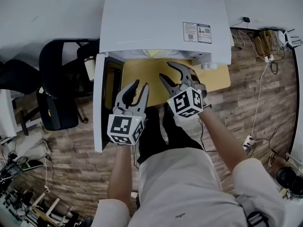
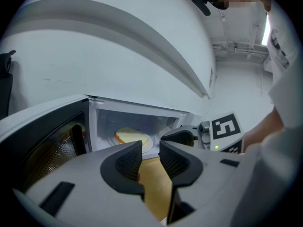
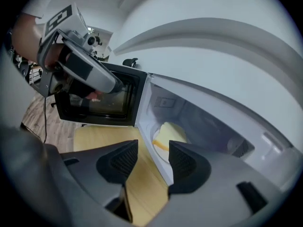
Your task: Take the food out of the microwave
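Note:
The white microwave (image 1: pixel 161 18) stands on a yellow table (image 1: pixel 218 77) with its door (image 1: pixel 99 109) swung open to the left. Inside, a pale yellow piece of food (image 3: pixel 170 132) lies on a white plate (image 2: pixel 145 144); the left gripper view also shows the food (image 2: pixel 129 136). My left gripper (image 1: pixel 140 85) is in front of the opening, jaws open and empty. My right gripper (image 1: pixel 166 71) is beside it, nearer the cavity, also open and empty. Both are still outside the cavity, apart from the food.
The open door (image 3: pixel 102 98) stands just left of the left gripper. A black office chair (image 1: pixel 59 79) is left of the microwave. Cables and a power strip (image 1: pixel 265 41) lie on the wood floor at the right. The person's legs are below the table edge.

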